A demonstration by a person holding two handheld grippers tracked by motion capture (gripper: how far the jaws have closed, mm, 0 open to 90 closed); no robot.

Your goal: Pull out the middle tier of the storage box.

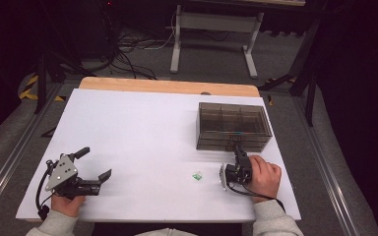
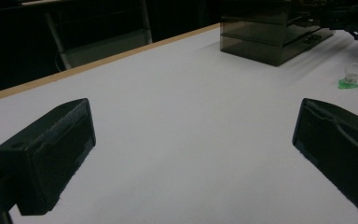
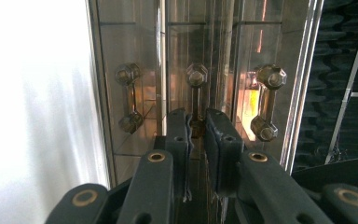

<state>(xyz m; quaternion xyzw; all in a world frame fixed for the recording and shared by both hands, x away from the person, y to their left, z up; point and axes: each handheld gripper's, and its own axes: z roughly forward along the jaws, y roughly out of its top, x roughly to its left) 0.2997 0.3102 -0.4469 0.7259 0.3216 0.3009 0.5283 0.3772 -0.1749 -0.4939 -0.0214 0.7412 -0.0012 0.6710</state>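
Right now my left gripper [image 1: 94,168] sits idle at the near left of the table [image 1: 128,128], jaws spread wide with nothing between them, so that side carries little risk. Moving right, a small clear-and-green piece [image 1: 197,175] lies loose on the white surface, just beside my right hand [image 1: 263,174]; a careless sweep of that hand could knock it away. Further right, my right gripper [image 1: 237,149] is at the front of the drawer box [image 1: 234,126], its jaws nearly closed around the middle handle [image 3: 196,93]. I can't tell whether the pads truly bite yet. I judge the danger to be a slipping grip if I pull too early, or the whole light box sliding toward me instead of the drawer opening, since nothing braces it.
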